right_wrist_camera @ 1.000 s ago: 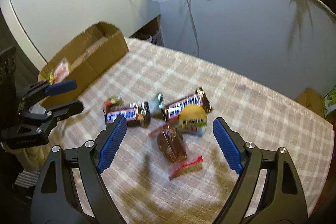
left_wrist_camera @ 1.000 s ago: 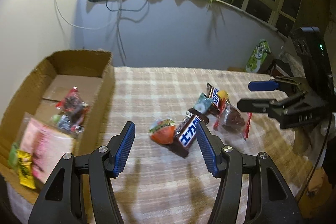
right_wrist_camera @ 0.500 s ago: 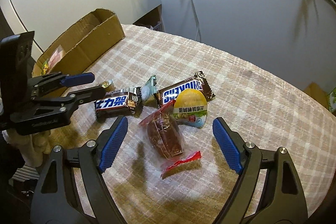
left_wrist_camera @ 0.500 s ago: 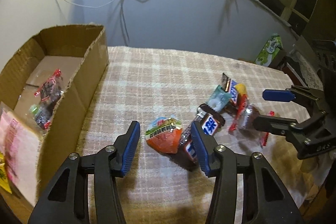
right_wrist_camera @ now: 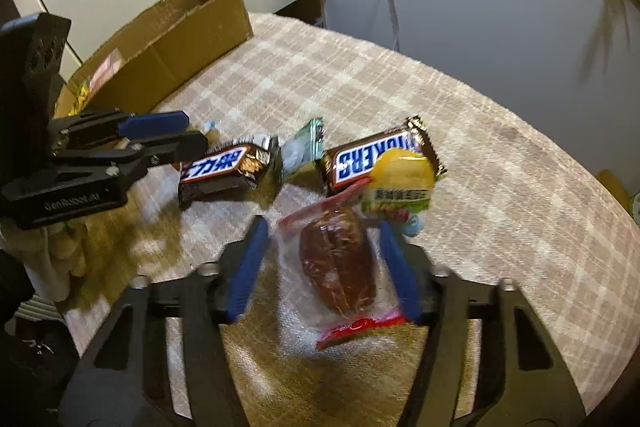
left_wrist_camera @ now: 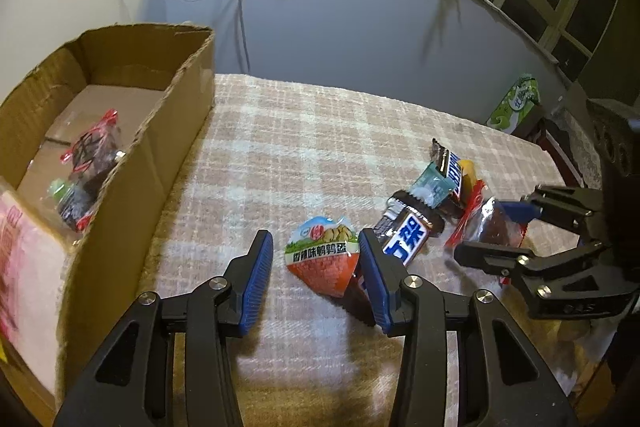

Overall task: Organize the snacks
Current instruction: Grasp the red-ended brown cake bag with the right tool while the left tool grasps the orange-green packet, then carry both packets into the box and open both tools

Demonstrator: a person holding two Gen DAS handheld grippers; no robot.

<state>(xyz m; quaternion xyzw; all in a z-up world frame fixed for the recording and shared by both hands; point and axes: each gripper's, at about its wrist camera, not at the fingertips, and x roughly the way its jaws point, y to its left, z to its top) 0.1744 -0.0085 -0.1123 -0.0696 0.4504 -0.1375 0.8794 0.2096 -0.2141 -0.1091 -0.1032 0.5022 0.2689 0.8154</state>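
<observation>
Presently the left gripper [left_wrist_camera: 316, 277] is standing partly open around the orange quail-egg packet [left_wrist_camera: 324, 261], pads not visibly touching, its point facing the camera. The right gripper [right_wrist_camera: 324, 269] is straddling the clear-wrapped brown snack [right_wrist_camera: 340, 267], jaws narrowed but blurred; its long axis is lying along the fingers on the plaid tablecloth [right_wrist_camera: 480, 147].

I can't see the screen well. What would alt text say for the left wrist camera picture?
The left gripper, jaws open, straddles an orange triangular snack packet lying on a plaid tablecloth. To its left a cardboard box already holds a few snacks; to its right lie chocolate bars and the right gripper around a clear-wrapped brown snack.
</observation>
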